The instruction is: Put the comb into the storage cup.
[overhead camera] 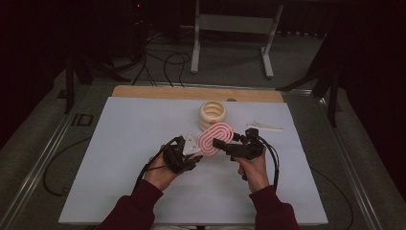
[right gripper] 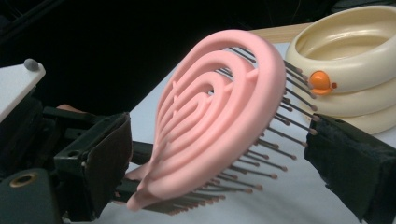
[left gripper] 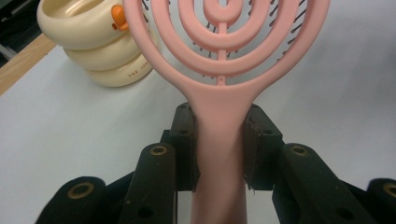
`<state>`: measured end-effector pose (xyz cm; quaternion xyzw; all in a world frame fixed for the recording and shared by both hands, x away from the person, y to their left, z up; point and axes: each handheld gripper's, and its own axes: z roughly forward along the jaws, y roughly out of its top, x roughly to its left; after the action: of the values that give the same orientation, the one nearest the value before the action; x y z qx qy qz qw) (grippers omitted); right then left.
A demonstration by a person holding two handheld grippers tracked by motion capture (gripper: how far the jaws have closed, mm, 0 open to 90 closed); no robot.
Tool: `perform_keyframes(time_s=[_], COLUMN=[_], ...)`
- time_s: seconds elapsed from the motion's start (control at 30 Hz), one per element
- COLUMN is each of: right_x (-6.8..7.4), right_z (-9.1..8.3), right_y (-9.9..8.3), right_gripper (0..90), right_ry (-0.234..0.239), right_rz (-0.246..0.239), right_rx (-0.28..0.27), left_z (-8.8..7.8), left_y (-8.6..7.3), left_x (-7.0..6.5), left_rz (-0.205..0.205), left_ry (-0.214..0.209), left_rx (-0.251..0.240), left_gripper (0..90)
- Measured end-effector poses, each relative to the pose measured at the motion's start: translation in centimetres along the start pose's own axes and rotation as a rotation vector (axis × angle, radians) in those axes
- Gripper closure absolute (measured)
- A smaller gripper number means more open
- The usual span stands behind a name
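Observation:
A pink hairbrush (overhead camera: pixel 215 136) with a head of concentric loops is held above the white table sheet (overhead camera: pixel 129 158). My left gripper (left gripper: pixel 219 144) is shut on its handle (left gripper: pixel 219 154), both pads pressed against the sides. In the high view the left gripper (overhead camera: pixel 195 152) sits left of the brush head. My right gripper (right gripper: pixel 224 158) stands open around the brush head (right gripper: pixel 215 116), one pad behind the brush's back and the other just past the bristle tips (right gripper: pixel 299 140). In the high view the right gripper (overhead camera: pixel 219 142) reaches in from the right.
A cream bowl of stacked rings (overhead camera: pixel 214 114) with a small orange duck (right gripper: pixel 322 81) on its rim stands just behind the brush. A small white item (overhead camera: pixel 265 127) lies to the right. A wooden strip (overhead camera: pixel 158 92) edges the far side of the table.

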<state>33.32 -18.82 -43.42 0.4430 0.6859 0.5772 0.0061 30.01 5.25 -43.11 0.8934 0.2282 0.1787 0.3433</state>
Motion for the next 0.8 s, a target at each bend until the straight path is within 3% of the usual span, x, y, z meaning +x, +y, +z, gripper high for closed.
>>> perform_keyframes(time_s=[0.23, 0.37, 0.47, 0.63, 0.8], right_x=[-0.11, -0.21, -0.27, -0.04, 0.03], right_z=[0.01, -0.04, -0.03, 0.16, 0.40], right_y=[0.12, 0.22, 0.29, 0.37, 0.38], right_gripper=[16.0, 25.8, 38.0, 50.7, 53.7], right_ry=[0.013, 0.015, 0.055, 0.086, 0.111], right_rz=[0.036, 0.071, 0.084, 0.088, 0.094], right_rx=[-0.001, -0.015, -0.019, -0.001, 0.019], left_z=[0.00, -0.01, 0.10, 0.17, 0.22], left_y=[0.05, 0.06, 0.06, 0.05, -0.04], left_x=[-0.18, -0.29, -0.29, -0.27, -0.30], left_rz=[0.010, 0.012, 0.015, 0.017, 0.027], left_ry=[-0.003, -0.004, -0.006, -0.012, -0.015], left_rx=[-0.014, -0.018, -0.016, -0.016, -0.010], left_gripper=[69.5, 69.5, 69.5, 69.5, 69.5])
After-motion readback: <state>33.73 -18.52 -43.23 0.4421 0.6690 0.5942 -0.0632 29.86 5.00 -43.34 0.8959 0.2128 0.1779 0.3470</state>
